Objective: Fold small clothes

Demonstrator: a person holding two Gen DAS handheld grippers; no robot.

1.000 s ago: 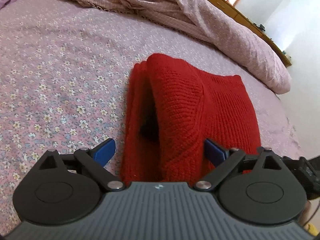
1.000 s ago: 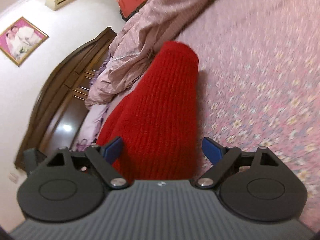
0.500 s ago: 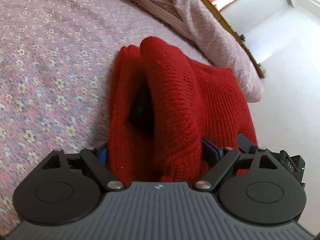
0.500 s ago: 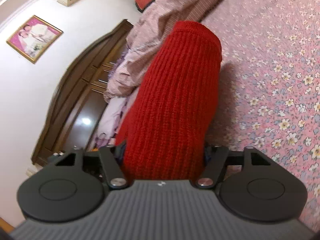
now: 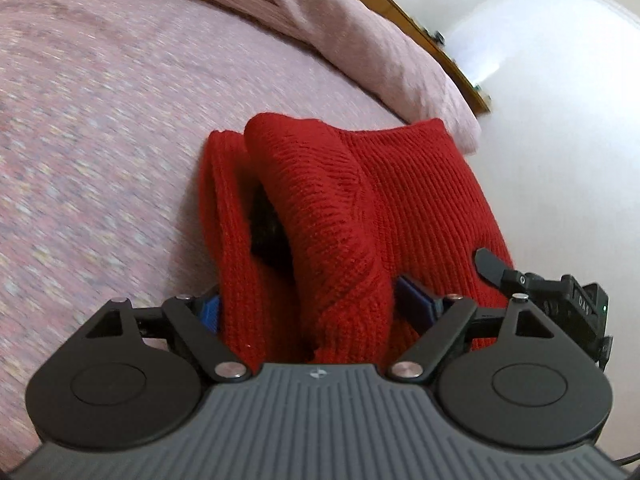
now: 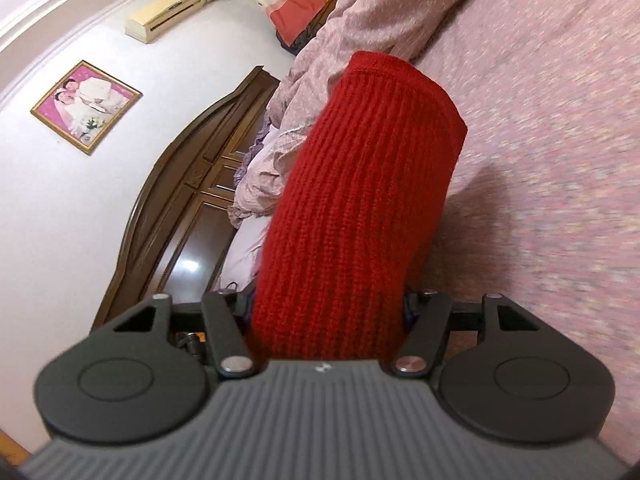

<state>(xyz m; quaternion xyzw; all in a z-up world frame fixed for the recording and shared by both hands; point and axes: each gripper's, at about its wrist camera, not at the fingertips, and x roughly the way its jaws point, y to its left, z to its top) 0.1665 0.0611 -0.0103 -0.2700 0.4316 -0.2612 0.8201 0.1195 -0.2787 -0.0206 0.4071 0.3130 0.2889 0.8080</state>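
- Red knit fills both claws: the left claw [image 5: 306, 308] is clenched on bunched layers of the one red sweater [image 5: 360, 200]; the right claw [image 6: 326, 308] grips its other end.
- Step, judged: a fold in mid-carry above the flowered bed [image 5: 100, 120]; next comes laying it over evenly, then letting go.
- Count: one sweater; two claws; one crumpled quilt [image 5: 360, 32].

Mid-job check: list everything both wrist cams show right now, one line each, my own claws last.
red knit garment: one, red, folded on the bed, near end in both claws
bedsheet: one, pink floral, under the garment
quilt: one, pale pink, bunched along the bed's far side
headboard: one, dark wood, behind the bed
framed photo: one, gold frame, on the wall
air conditioner: one, cream, high on the wall
left claw: black, blue pads, gripping the garment
right claw: black, gripping the garment
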